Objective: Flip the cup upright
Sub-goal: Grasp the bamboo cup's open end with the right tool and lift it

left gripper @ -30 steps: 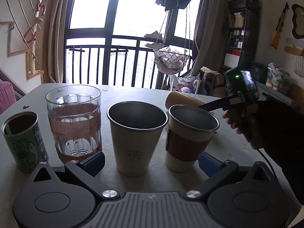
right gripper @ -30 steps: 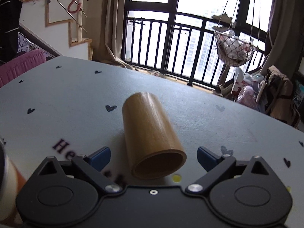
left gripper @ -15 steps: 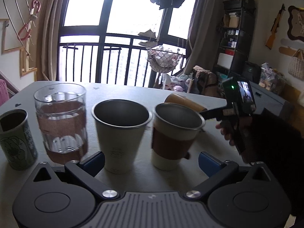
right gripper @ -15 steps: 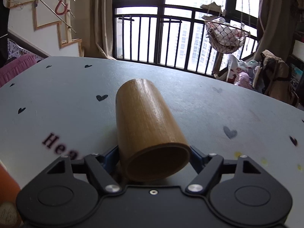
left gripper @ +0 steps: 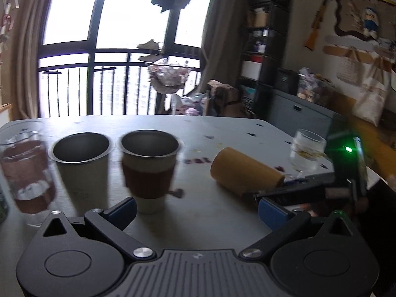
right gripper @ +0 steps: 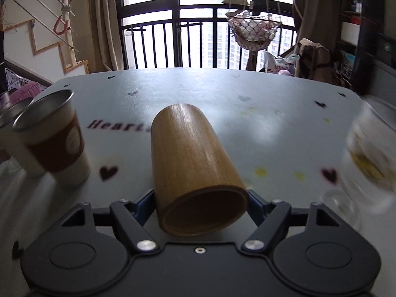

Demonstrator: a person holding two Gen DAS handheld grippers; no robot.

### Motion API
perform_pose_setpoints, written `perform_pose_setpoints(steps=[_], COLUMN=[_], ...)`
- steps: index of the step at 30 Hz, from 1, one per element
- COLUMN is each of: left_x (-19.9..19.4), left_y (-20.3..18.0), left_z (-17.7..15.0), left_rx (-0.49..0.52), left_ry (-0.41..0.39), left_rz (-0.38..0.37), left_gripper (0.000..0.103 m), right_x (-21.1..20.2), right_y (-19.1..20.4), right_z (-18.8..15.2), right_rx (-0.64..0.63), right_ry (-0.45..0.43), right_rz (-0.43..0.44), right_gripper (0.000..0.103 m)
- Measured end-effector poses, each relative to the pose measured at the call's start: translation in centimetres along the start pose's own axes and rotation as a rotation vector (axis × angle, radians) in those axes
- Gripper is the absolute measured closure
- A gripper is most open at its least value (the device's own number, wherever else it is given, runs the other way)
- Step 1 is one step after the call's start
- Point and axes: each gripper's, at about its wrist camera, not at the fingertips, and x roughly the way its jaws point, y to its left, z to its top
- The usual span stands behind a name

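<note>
The desk (right gripper: 222,91) carries several upright cups. The wooden cup (right gripper: 195,163) lies on its side, near its centre. It looks light, stiff and smooth. The right hand-held gripper (right gripper: 201,198) pinches it near the rim; the left hand-held gripper (left gripper: 198,210) is spread, holding nothing.

Black left gripper (left gripper: 196,208), blue fingers (left gripper: 122,209), silver screws.
</note>
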Motion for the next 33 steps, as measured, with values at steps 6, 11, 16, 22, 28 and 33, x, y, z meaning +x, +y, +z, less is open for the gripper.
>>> perform_pose_setpoints(steps=[6,11,16,22,28,33], left_x=[2.7,6.5,10.1,10.7,9.3,8.0], left_y=[-2.8,-4.6,-4.5,-3.8,-2.8,-3.4], left_z=[1.3,2.9,3.2,2.0,1.0,0.1], left_rx=[-0.007,-0.019,-0.09,-0.128,-0.158,-0.143], left_ry=[0.003,0.046,0.15,0.196,0.229,0.259], left_rz=[-0.086,-0.157,-0.263,-0.361,-0.469,-0.561], left_gripper=[0.002,0.011,0.014,0.013,0.013,0.013], right_x=[-4.0,-5.8,-7.1,-7.7,-7.5,-7.3], right_y=[-1.3,-1.5,-1.1,-1.0,-1.8,-3.1], right_z=[-3.4,-4.8,-5.8,-6.5,-6.6,-6.2], right_rx=[0.019,-0.026,-0.092,-0.151,-0.154,-0.103], right_ry=[-0.008,-0.008,-0.013,-0.025,-0.04,-0.062], right_rz=[0.027,0.064,0.107,0.127,0.077,-0.003], right_gripper=[0.025,0.025,0.025,0.024,0.02,0.021])
